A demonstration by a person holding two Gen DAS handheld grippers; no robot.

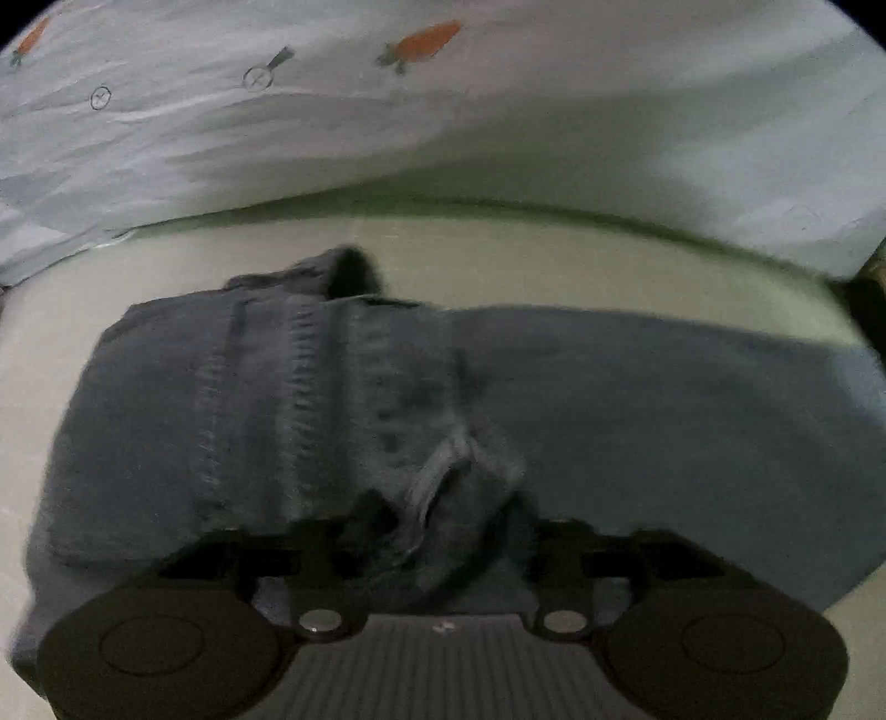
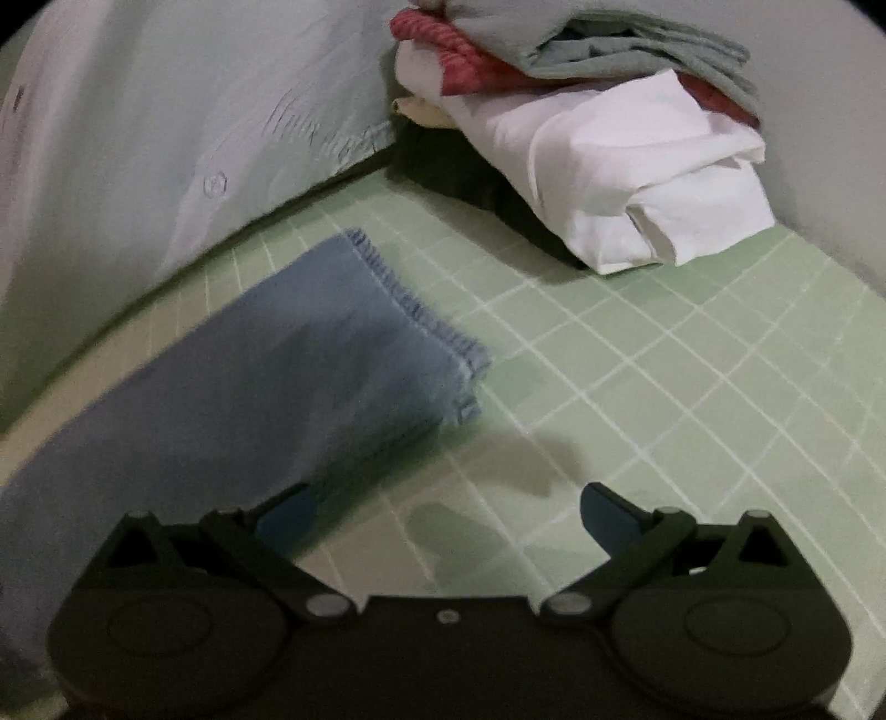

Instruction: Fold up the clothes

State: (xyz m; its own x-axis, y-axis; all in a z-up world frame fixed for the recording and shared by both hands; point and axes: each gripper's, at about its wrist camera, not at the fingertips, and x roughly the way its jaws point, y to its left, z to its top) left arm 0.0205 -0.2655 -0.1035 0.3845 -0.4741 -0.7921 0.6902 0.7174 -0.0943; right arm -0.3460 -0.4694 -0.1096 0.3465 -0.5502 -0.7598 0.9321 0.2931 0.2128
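Jeans (image 1: 332,399) bunch in left gripper (image 1: 443,531) fingers (closed) — right gripper (image 2: 448,509) spread, empty.

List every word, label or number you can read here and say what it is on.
None can be read.
Pale printed sheet: a dark script-like scrawl, too blurred to read.
Same sheet, left wrist view: carrot and small round drawings only, no words.
Blue garment, folded stack: no visible text.

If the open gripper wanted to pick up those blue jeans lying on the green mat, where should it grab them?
Probably at the stitched hem, the free far end of the jeans. It lies flat on the green mat with bare mat beyond it, so the right gripper, jaws wide open, could slide in from that open side and pinch the stacked layers there. The left gripper is bunched into cloth at the other end.
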